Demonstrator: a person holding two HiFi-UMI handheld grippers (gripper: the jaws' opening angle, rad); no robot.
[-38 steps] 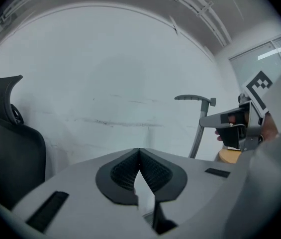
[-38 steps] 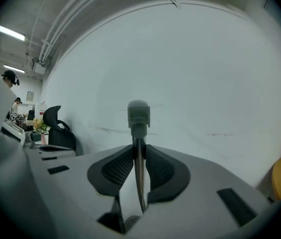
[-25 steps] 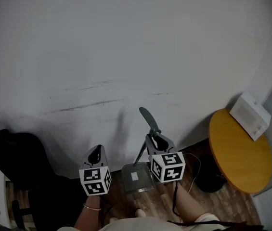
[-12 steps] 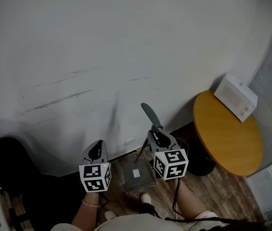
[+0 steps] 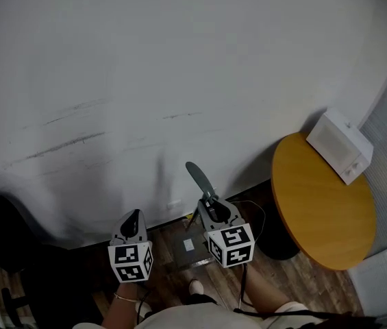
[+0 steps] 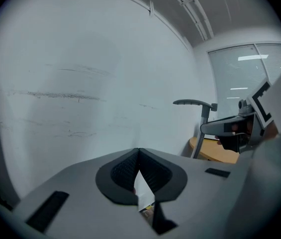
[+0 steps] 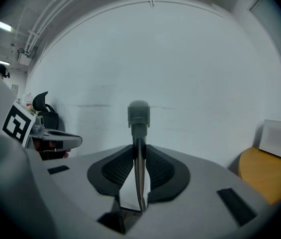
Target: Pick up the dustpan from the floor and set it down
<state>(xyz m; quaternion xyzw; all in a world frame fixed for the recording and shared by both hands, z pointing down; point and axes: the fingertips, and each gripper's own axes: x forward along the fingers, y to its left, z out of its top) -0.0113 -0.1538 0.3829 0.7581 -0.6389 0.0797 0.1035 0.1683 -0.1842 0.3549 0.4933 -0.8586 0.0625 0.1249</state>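
The right gripper [image 7: 139, 169] is clamped on the thin metal shaft of the dustpan [image 5: 190, 249], low centre of the head view. The left gripper [image 6: 139, 156] is closed on nothing. A grey pan is seen below and a grey grip above, before the white wall [image 5: 179, 60].

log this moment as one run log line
right gripper: shut on dustpan handle | left gripper: shut, empty | dustpan: upright, near white wall
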